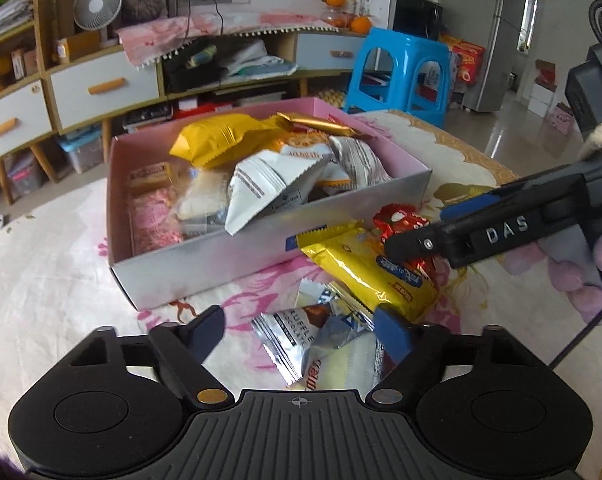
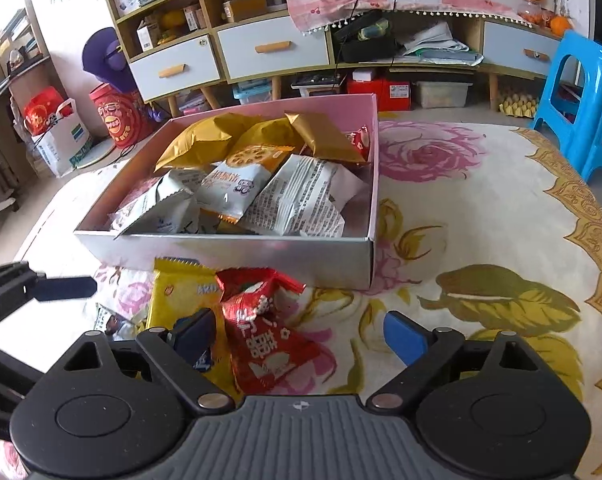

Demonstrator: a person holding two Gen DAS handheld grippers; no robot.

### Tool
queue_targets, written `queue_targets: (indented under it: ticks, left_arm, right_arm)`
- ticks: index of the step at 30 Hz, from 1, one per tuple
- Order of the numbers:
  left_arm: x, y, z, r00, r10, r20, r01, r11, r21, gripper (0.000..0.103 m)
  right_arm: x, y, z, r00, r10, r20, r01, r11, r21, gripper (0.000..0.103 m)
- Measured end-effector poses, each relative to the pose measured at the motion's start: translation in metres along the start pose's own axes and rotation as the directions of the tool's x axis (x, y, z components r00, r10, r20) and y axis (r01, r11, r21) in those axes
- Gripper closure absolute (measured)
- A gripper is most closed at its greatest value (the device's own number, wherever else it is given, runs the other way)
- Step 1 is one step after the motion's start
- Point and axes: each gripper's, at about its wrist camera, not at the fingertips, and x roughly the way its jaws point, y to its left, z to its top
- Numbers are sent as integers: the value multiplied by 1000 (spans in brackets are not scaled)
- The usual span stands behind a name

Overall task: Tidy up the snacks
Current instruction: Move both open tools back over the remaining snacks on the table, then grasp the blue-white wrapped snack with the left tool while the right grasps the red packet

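Note:
A pink box (image 1: 221, 264) (image 2: 261, 258) on the flowered cloth holds several snack packets, yellow, gold and white. In front of it lie loose packets. My left gripper (image 1: 301, 334) stands open low over a silver truffle packet (image 1: 289, 332), and its right pad is at the edge of the long yellow packet (image 1: 365, 268). My right gripper (image 2: 299, 338) is open around a red packet (image 2: 261, 336); its left pad sits over the yellow packet (image 2: 181, 300). The pads do not press on the red packet. The left wrist view shows the right gripper's fingers (image 1: 405, 246) above the red packet (image 1: 397, 216).
The table's cloth (image 2: 481, 220) stretches right of the box with flower prints. Beyond the table stand a low cabinet with drawers (image 2: 273, 48), a blue plastic stool (image 1: 401, 68) (image 2: 581, 92), a fan (image 1: 97, 4) and floor clutter. A gloved hand (image 1: 581, 276) holds the right gripper.

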Motion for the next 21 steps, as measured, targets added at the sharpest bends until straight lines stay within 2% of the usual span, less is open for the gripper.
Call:
queue_targets:
  ticks: [2,3,5,7,10,12,16,21]
  left_arm:
    - [2,1,-1,1000,-8,-10,8,1000,-3,38]
    - [1,1,-1,1000,-14,-9,14,1000,-6,40]
    - [0,2,-1,1000,-21,-6,21,1000,-14,55]
    - [-1,2,0,1000,-19,-9,18,1000,-20,62]
    - [-2,1,0,1000,-5,-17,5,1000,-19,67]
    - [-3,-1,2,1000,0,-19,0,1000,-15,70]
    - [-6,-4,4,1000,9,-17,-9,1000,-23,79]
    - [-10,-3,6,1000,20,-16,-21,999,-39,81]
  right_arm:
    - [3,-2,2,1000,1,0,-1,1000,4,24]
    - [3,-4,2,1000,6,-1,-6,1000,6,27]
    - [4,-6,3,1000,5,-6,-5,1000,8,33]
    - [4,-7,4,1000,0,-11,0,1000,4,39]
    - [3,-5,3,1000,-19,-12,19,999,-29,50]
    - [2,-5,2,1000,-22,-14,21,999,-44,61]
    - [0,-8,4,1000,-11,-25,10,999,-43,70]
    - [-3,-5,5,1000,-6,-31,5,999,-51,80]
